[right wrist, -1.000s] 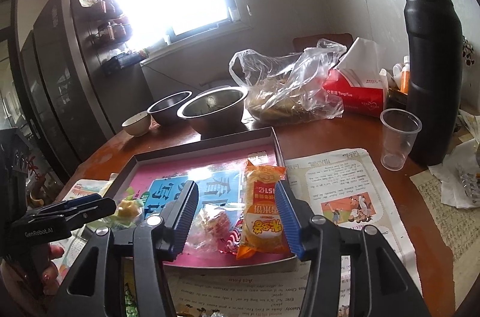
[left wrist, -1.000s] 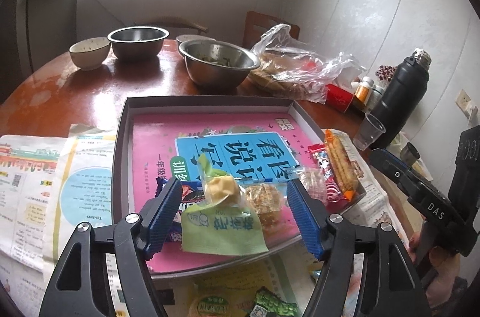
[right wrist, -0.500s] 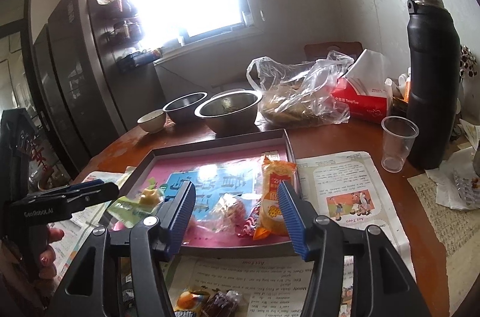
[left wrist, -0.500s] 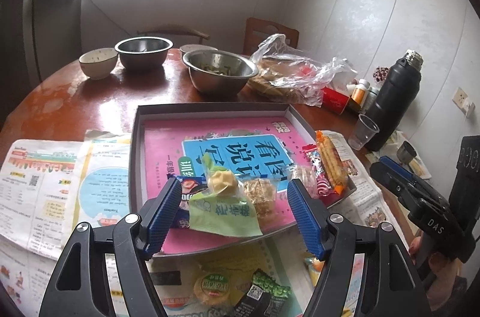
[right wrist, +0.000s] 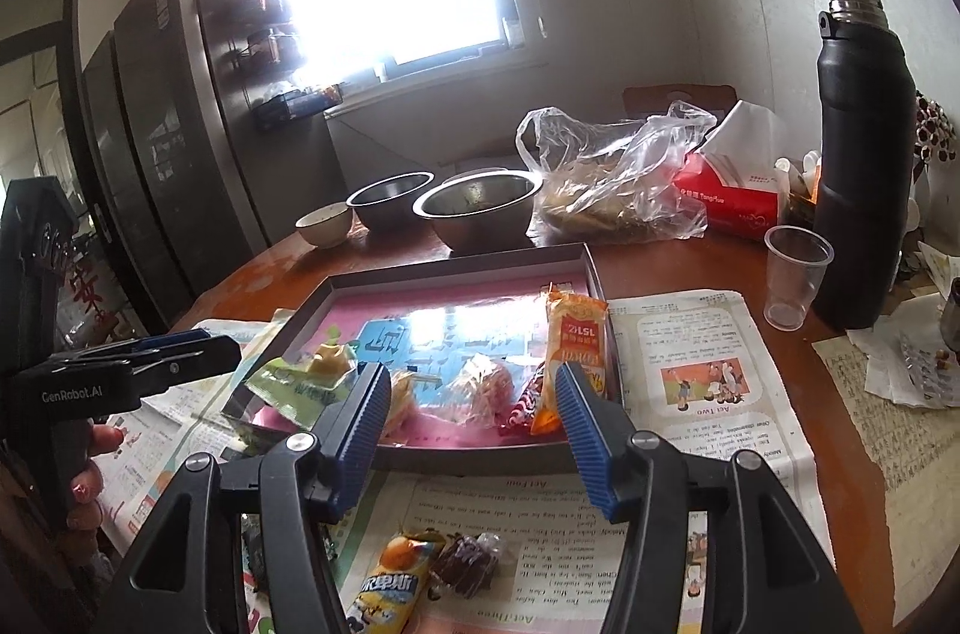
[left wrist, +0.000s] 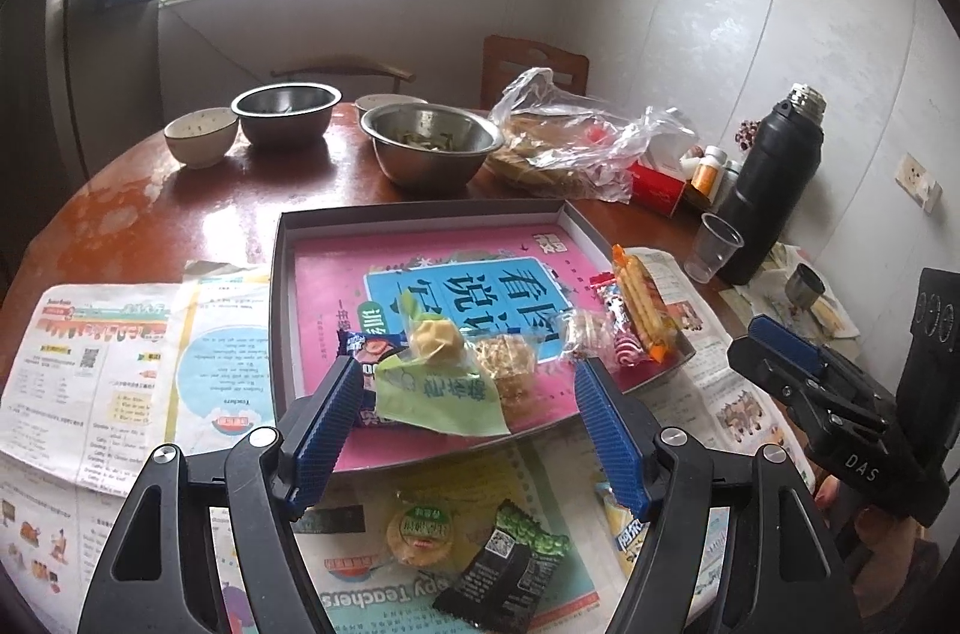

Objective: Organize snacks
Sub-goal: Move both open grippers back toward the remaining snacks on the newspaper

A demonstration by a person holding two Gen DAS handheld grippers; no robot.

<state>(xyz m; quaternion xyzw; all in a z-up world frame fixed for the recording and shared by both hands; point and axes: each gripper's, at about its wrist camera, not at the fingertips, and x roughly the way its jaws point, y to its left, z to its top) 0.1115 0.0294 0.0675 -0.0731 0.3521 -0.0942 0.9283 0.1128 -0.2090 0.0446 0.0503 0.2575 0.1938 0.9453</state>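
Observation:
A dark grey tray (left wrist: 420, 213) with a pink book in it holds several snacks: a green packet (left wrist: 441, 397), a yellow cake (left wrist: 433, 340) and an orange stick packet (left wrist: 641, 304), also in the right wrist view (right wrist: 573, 340). My left gripper (left wrist: 467, 364) hovers open in front of the tray's near edge, empty. My right gripper (right wrist: 471, 370) is open and empty too, short of the same edge. Loose snacks lie on the newspaper below: a round cake (left wrist: 420, 529), a black pea packet (left wrist: 510, 568), a yellow-blue packet (right wrist: 390, 586) and a brown sweet (right wrist: 465, 565).
Behind the tray stand two steel bowls (left wrist: 429, 148) (left wrist: 285, 115), a ceramic bowl (left wrist: 201, 136), a plastic bag of food (left wrist: 564, 148) and a red tissue box (right wrist: 729, 199). A black flask (right wrist: 858, 166) and a plastic cup (right wrist: 795, 274) stand at the right. Newspapers (left wrist: 120, 358) cover the near table.
Both grippers have drawn back from the tray and risen a little. The loose snacks on the newspaper have come into view. The orange packet now lies beyond the right fingertips.

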